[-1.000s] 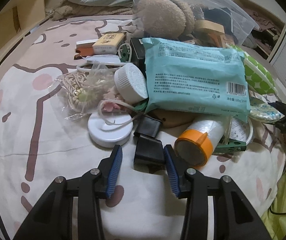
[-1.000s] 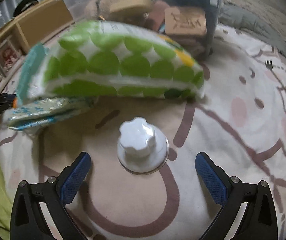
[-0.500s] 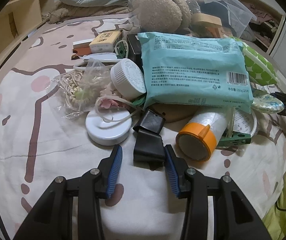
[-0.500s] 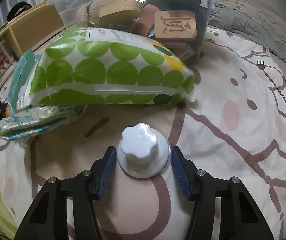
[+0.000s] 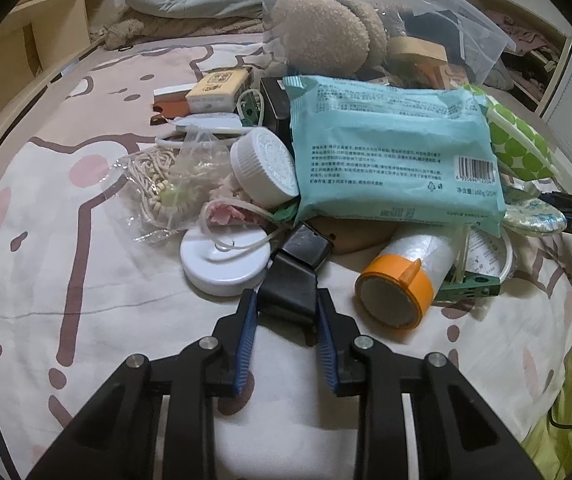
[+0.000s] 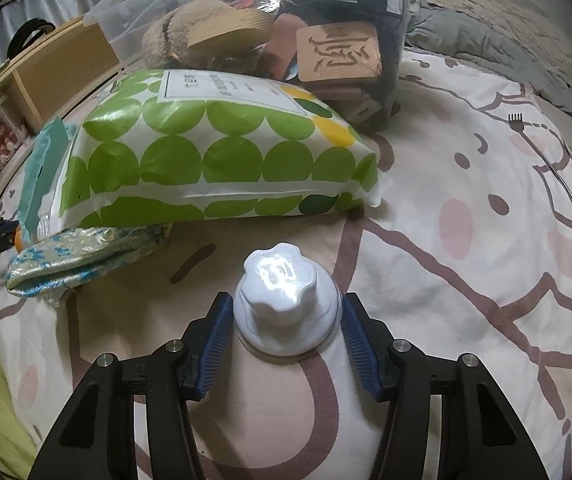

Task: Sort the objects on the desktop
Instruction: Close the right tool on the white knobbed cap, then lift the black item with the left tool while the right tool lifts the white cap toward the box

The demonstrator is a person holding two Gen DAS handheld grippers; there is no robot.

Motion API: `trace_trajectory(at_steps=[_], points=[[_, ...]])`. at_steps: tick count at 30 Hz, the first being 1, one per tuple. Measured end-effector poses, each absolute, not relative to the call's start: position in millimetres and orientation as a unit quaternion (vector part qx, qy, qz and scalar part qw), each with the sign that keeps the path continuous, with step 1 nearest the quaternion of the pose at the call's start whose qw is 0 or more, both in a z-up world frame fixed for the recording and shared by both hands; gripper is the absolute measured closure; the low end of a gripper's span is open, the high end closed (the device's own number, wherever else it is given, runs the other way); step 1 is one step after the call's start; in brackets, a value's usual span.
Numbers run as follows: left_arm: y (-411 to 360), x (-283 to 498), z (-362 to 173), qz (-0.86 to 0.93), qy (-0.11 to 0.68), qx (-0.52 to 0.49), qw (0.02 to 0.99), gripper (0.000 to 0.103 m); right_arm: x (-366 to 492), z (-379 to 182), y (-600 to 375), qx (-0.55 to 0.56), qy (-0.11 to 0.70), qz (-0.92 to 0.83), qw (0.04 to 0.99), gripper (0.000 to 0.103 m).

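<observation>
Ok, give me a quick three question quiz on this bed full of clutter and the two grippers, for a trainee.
1. True or false: the left gripper is shut on the black clip.
2. What stands between the pads of the right gripper? A) an orange-capped roll B) the white knobbed lid C) a plush toy
3. Fill in: the green dotted pack lies in front of the clear ____ that holds the plush toy.

Key: 1 true; 2 B, the white knobbed lid; 3 bin.
</observation>
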State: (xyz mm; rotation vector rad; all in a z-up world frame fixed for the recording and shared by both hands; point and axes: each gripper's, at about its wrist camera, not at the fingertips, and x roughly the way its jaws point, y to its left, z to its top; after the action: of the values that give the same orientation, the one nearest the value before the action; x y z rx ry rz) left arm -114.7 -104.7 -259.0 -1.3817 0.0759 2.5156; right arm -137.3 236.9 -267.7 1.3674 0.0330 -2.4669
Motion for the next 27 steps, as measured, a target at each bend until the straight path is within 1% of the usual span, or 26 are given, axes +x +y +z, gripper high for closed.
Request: trace_trajectory(at_steps=[11, 15, 27], points=[[-118, -117, -248, 0.881, -0.003, -0.459, 0.115, 0.074, -155, -267, 252, 0.479, -0.007, -0.865, 0.153, 0.047], [-123, -119, -246, 0.883, -0.015, -0.457, 0.105, 0.074, -149, -264, 254, 0.479, -0.010, -0.865, 0.149, 0.047], [-131, -120, -227, 0.899, -0.037, -0.428, 0.084, 0.074, -138, -230, 275, 0.449, -0.036, -0.884, 0.124, 0.047]])
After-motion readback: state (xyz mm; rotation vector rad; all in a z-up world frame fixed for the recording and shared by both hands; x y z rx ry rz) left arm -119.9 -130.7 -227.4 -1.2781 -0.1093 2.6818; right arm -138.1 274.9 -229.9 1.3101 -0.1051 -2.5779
